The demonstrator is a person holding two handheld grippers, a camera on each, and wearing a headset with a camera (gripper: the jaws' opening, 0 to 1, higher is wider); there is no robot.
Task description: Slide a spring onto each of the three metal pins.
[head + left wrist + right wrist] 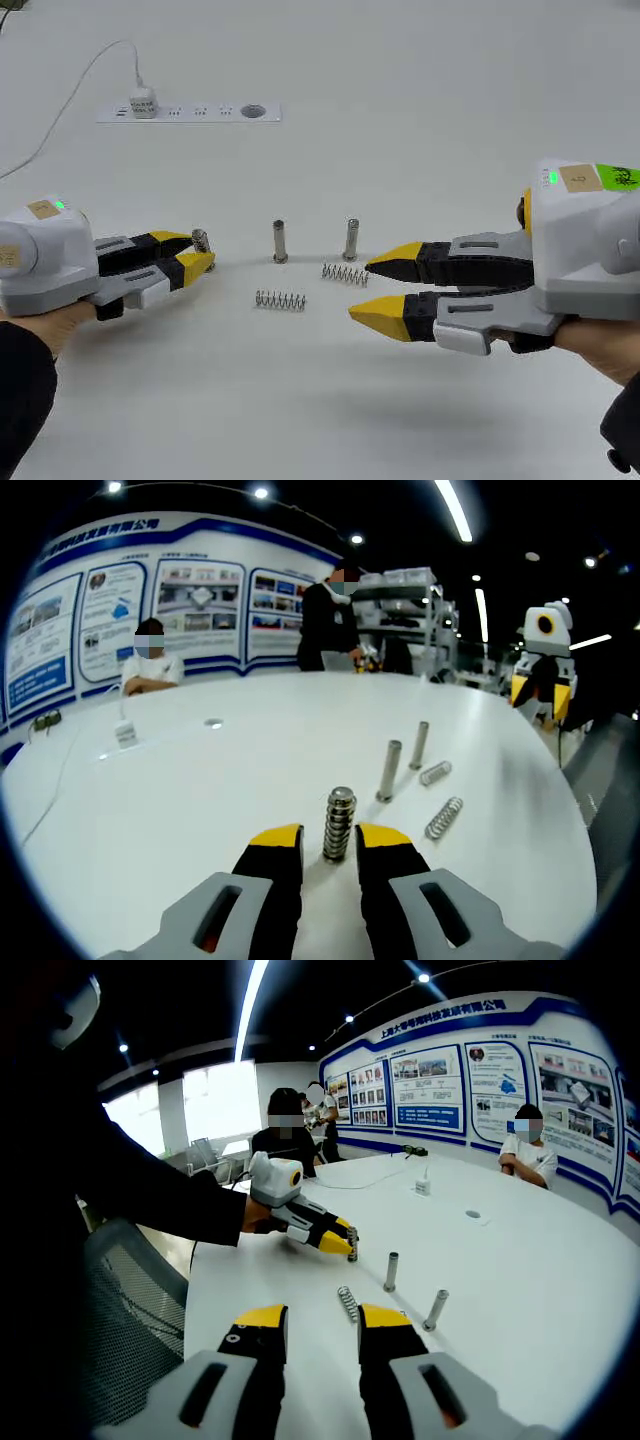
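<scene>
Three metal pins stand in a row on the white table [330, 400]. The left pin [201, 240] [340, 823] carries a spring and stands between the tips of my left gripper [200, 252] [330, 842], whose jaws are narrowly apart beside it. The middle pin [280, 241] [389, 771] and the right pin [351, 239] [419, 746] are bare. One loose spring [280, 300] [443, 818] lies in front of the middle pin. Another spring [345, 273] [347, 1303] lies just ahead of my right gripper [385, 288] [322, 1325], which is open and holds nothing.
A white power strip [190, 112] with a plugged-in charger [143, 100] and its cable lies at the back left. Seated and standing people [525, 1155] are at the table's far side. A mesh chair [120, 1340] stands by the table edge.
</scene>
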